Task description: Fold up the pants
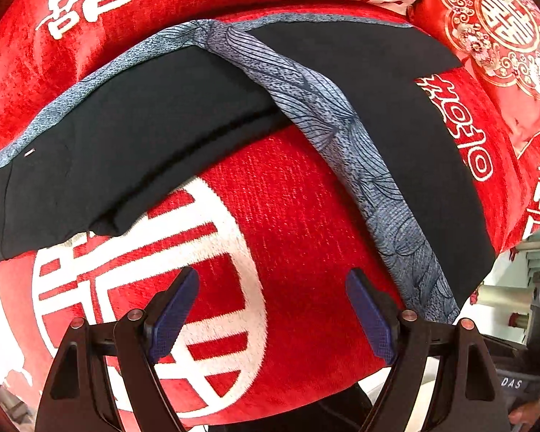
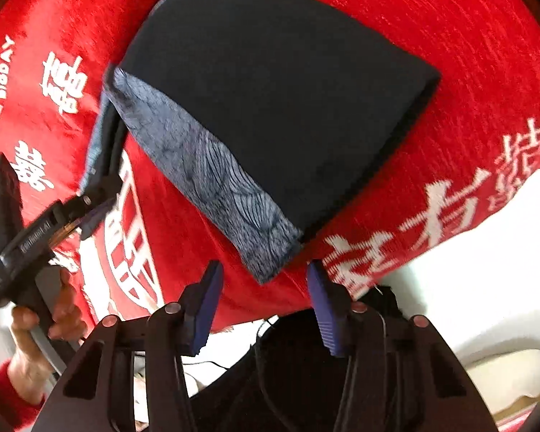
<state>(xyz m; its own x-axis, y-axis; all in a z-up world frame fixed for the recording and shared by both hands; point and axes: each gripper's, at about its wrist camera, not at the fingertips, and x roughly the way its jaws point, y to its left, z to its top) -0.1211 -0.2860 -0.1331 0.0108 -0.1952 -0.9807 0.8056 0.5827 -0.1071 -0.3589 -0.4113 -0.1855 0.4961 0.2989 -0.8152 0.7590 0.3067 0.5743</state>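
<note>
1. while the black pants with a grey-blue patterned side stripe [image 2: 277,100] lie partly folded on the red bedspread with white characters [image 1: 298,223], both grippers hover empty.
2. left gripper [image 1: 271,309] wide, right gripper [image 2: 264,302] narrower, nothing between.
3. next, likely: grasp the near stripe end by the bedspread's near edge and fold again.

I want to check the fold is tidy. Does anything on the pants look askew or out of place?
Yes. On the black pants, the grey patterned band runs slantwise across the dark cloth instead of along an edge, and the lower left corner is rumpled. Both grippers are clear of the cloth.
</note>
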